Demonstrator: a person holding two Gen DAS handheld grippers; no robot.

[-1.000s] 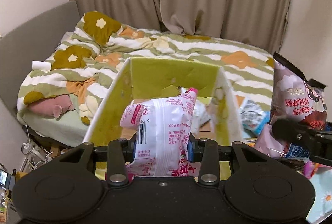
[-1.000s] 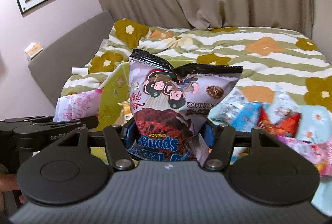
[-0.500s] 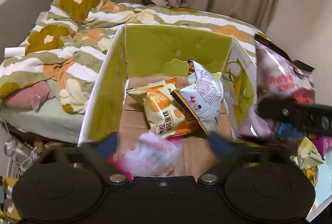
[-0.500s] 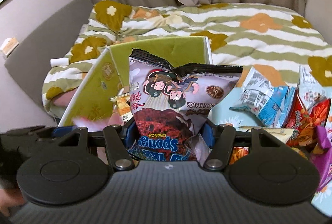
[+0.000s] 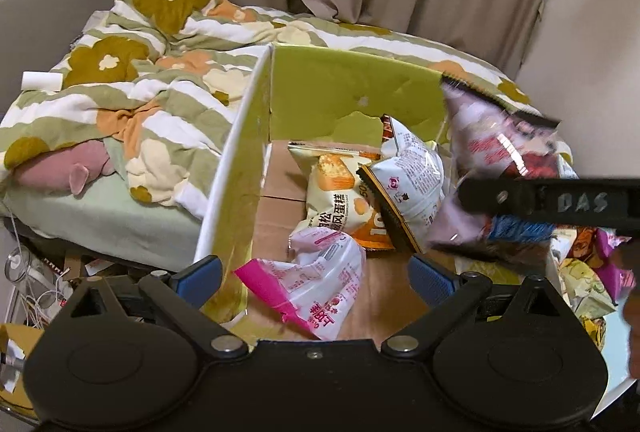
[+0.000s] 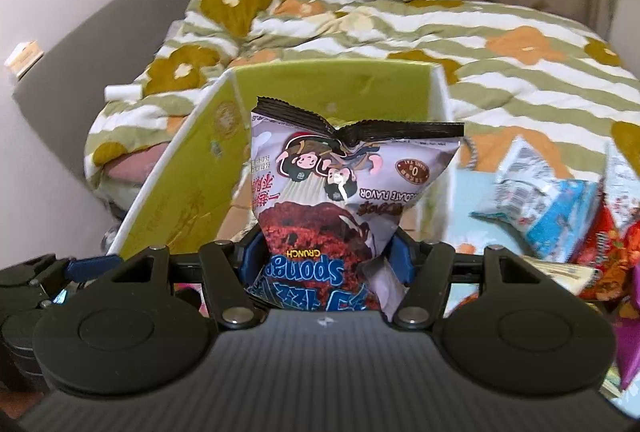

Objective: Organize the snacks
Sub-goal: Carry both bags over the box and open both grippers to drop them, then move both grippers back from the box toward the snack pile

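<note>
A green-lined cardboard box (image 5: pixel 320 99) stands open in front of the bed. My left gripper (image 5: pixel 316 278) is open and empty just above its near end. The pink-and-white snack pack (image 5: pixel 320 284) lies on the box floor under it, beside a cream cake pack (image 5: pixel 332 191) and a white pack (image 5: pixel 412 179). My right gripper (image 6: pixel 326 256) is shut on the purple chocolate sponge bag (image 6: pixel 344 187) and holds it over the box's (image 6: pixel 192 199) right side. That bag also shows in the left wrist view (image 5: pixel 500 155).
A heap of loose snack packs (image 6: pixel 552 207) lies to the right of the box on a pale blue floral surface. The bed with a striped flowered duvet (image 5: pixel 140 79) lies behind and left. Cables and clutter (image 5: pixel 24 272) sit on the floor at far left.
My left gripper opened and let go of the pink-and-white pack, which dropped into the box. My right gripper carried the purple bag left, over the box.
</note>
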